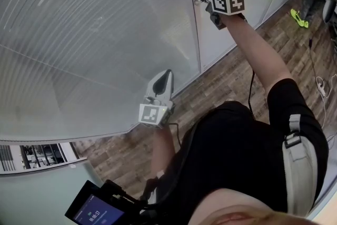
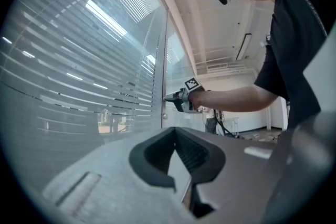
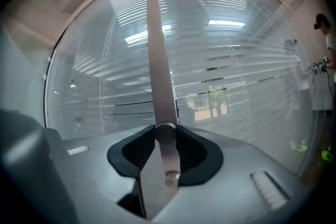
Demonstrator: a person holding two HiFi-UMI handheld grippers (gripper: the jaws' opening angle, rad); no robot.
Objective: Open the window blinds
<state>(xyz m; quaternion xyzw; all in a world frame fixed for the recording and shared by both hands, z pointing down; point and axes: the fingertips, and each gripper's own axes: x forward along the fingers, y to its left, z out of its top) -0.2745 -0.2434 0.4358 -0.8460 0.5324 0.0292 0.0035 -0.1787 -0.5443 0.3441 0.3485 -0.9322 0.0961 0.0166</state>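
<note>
The left tongs [image 1: 166, 79] are held low and idle before the glass. Their tips are closed together on nothing, apparently parked clear of the work while the other hand acts.

Behind the glass pane hang the pale horizontal-slatted window blinds [image 1: 79, 34]. They fill the window to the left of the grey vertical metal frame post [image 3: 157, 60]. The long axis of the slats is laid level, side to side along the window. They are seen tilted mostly shut, with only thin bright gaps between them, so the opening is judged not yet done.

Further right, the right tongs [image 3: 165, 136] are raised to the post. They are closed partway around a small silver cylindrical knob [image 3: 167, 155], with a pad pressed to each side of it. The knob's axis points straight out from the post into the tongs, a hold judged suited to twisting it to turn the slats.
</note>
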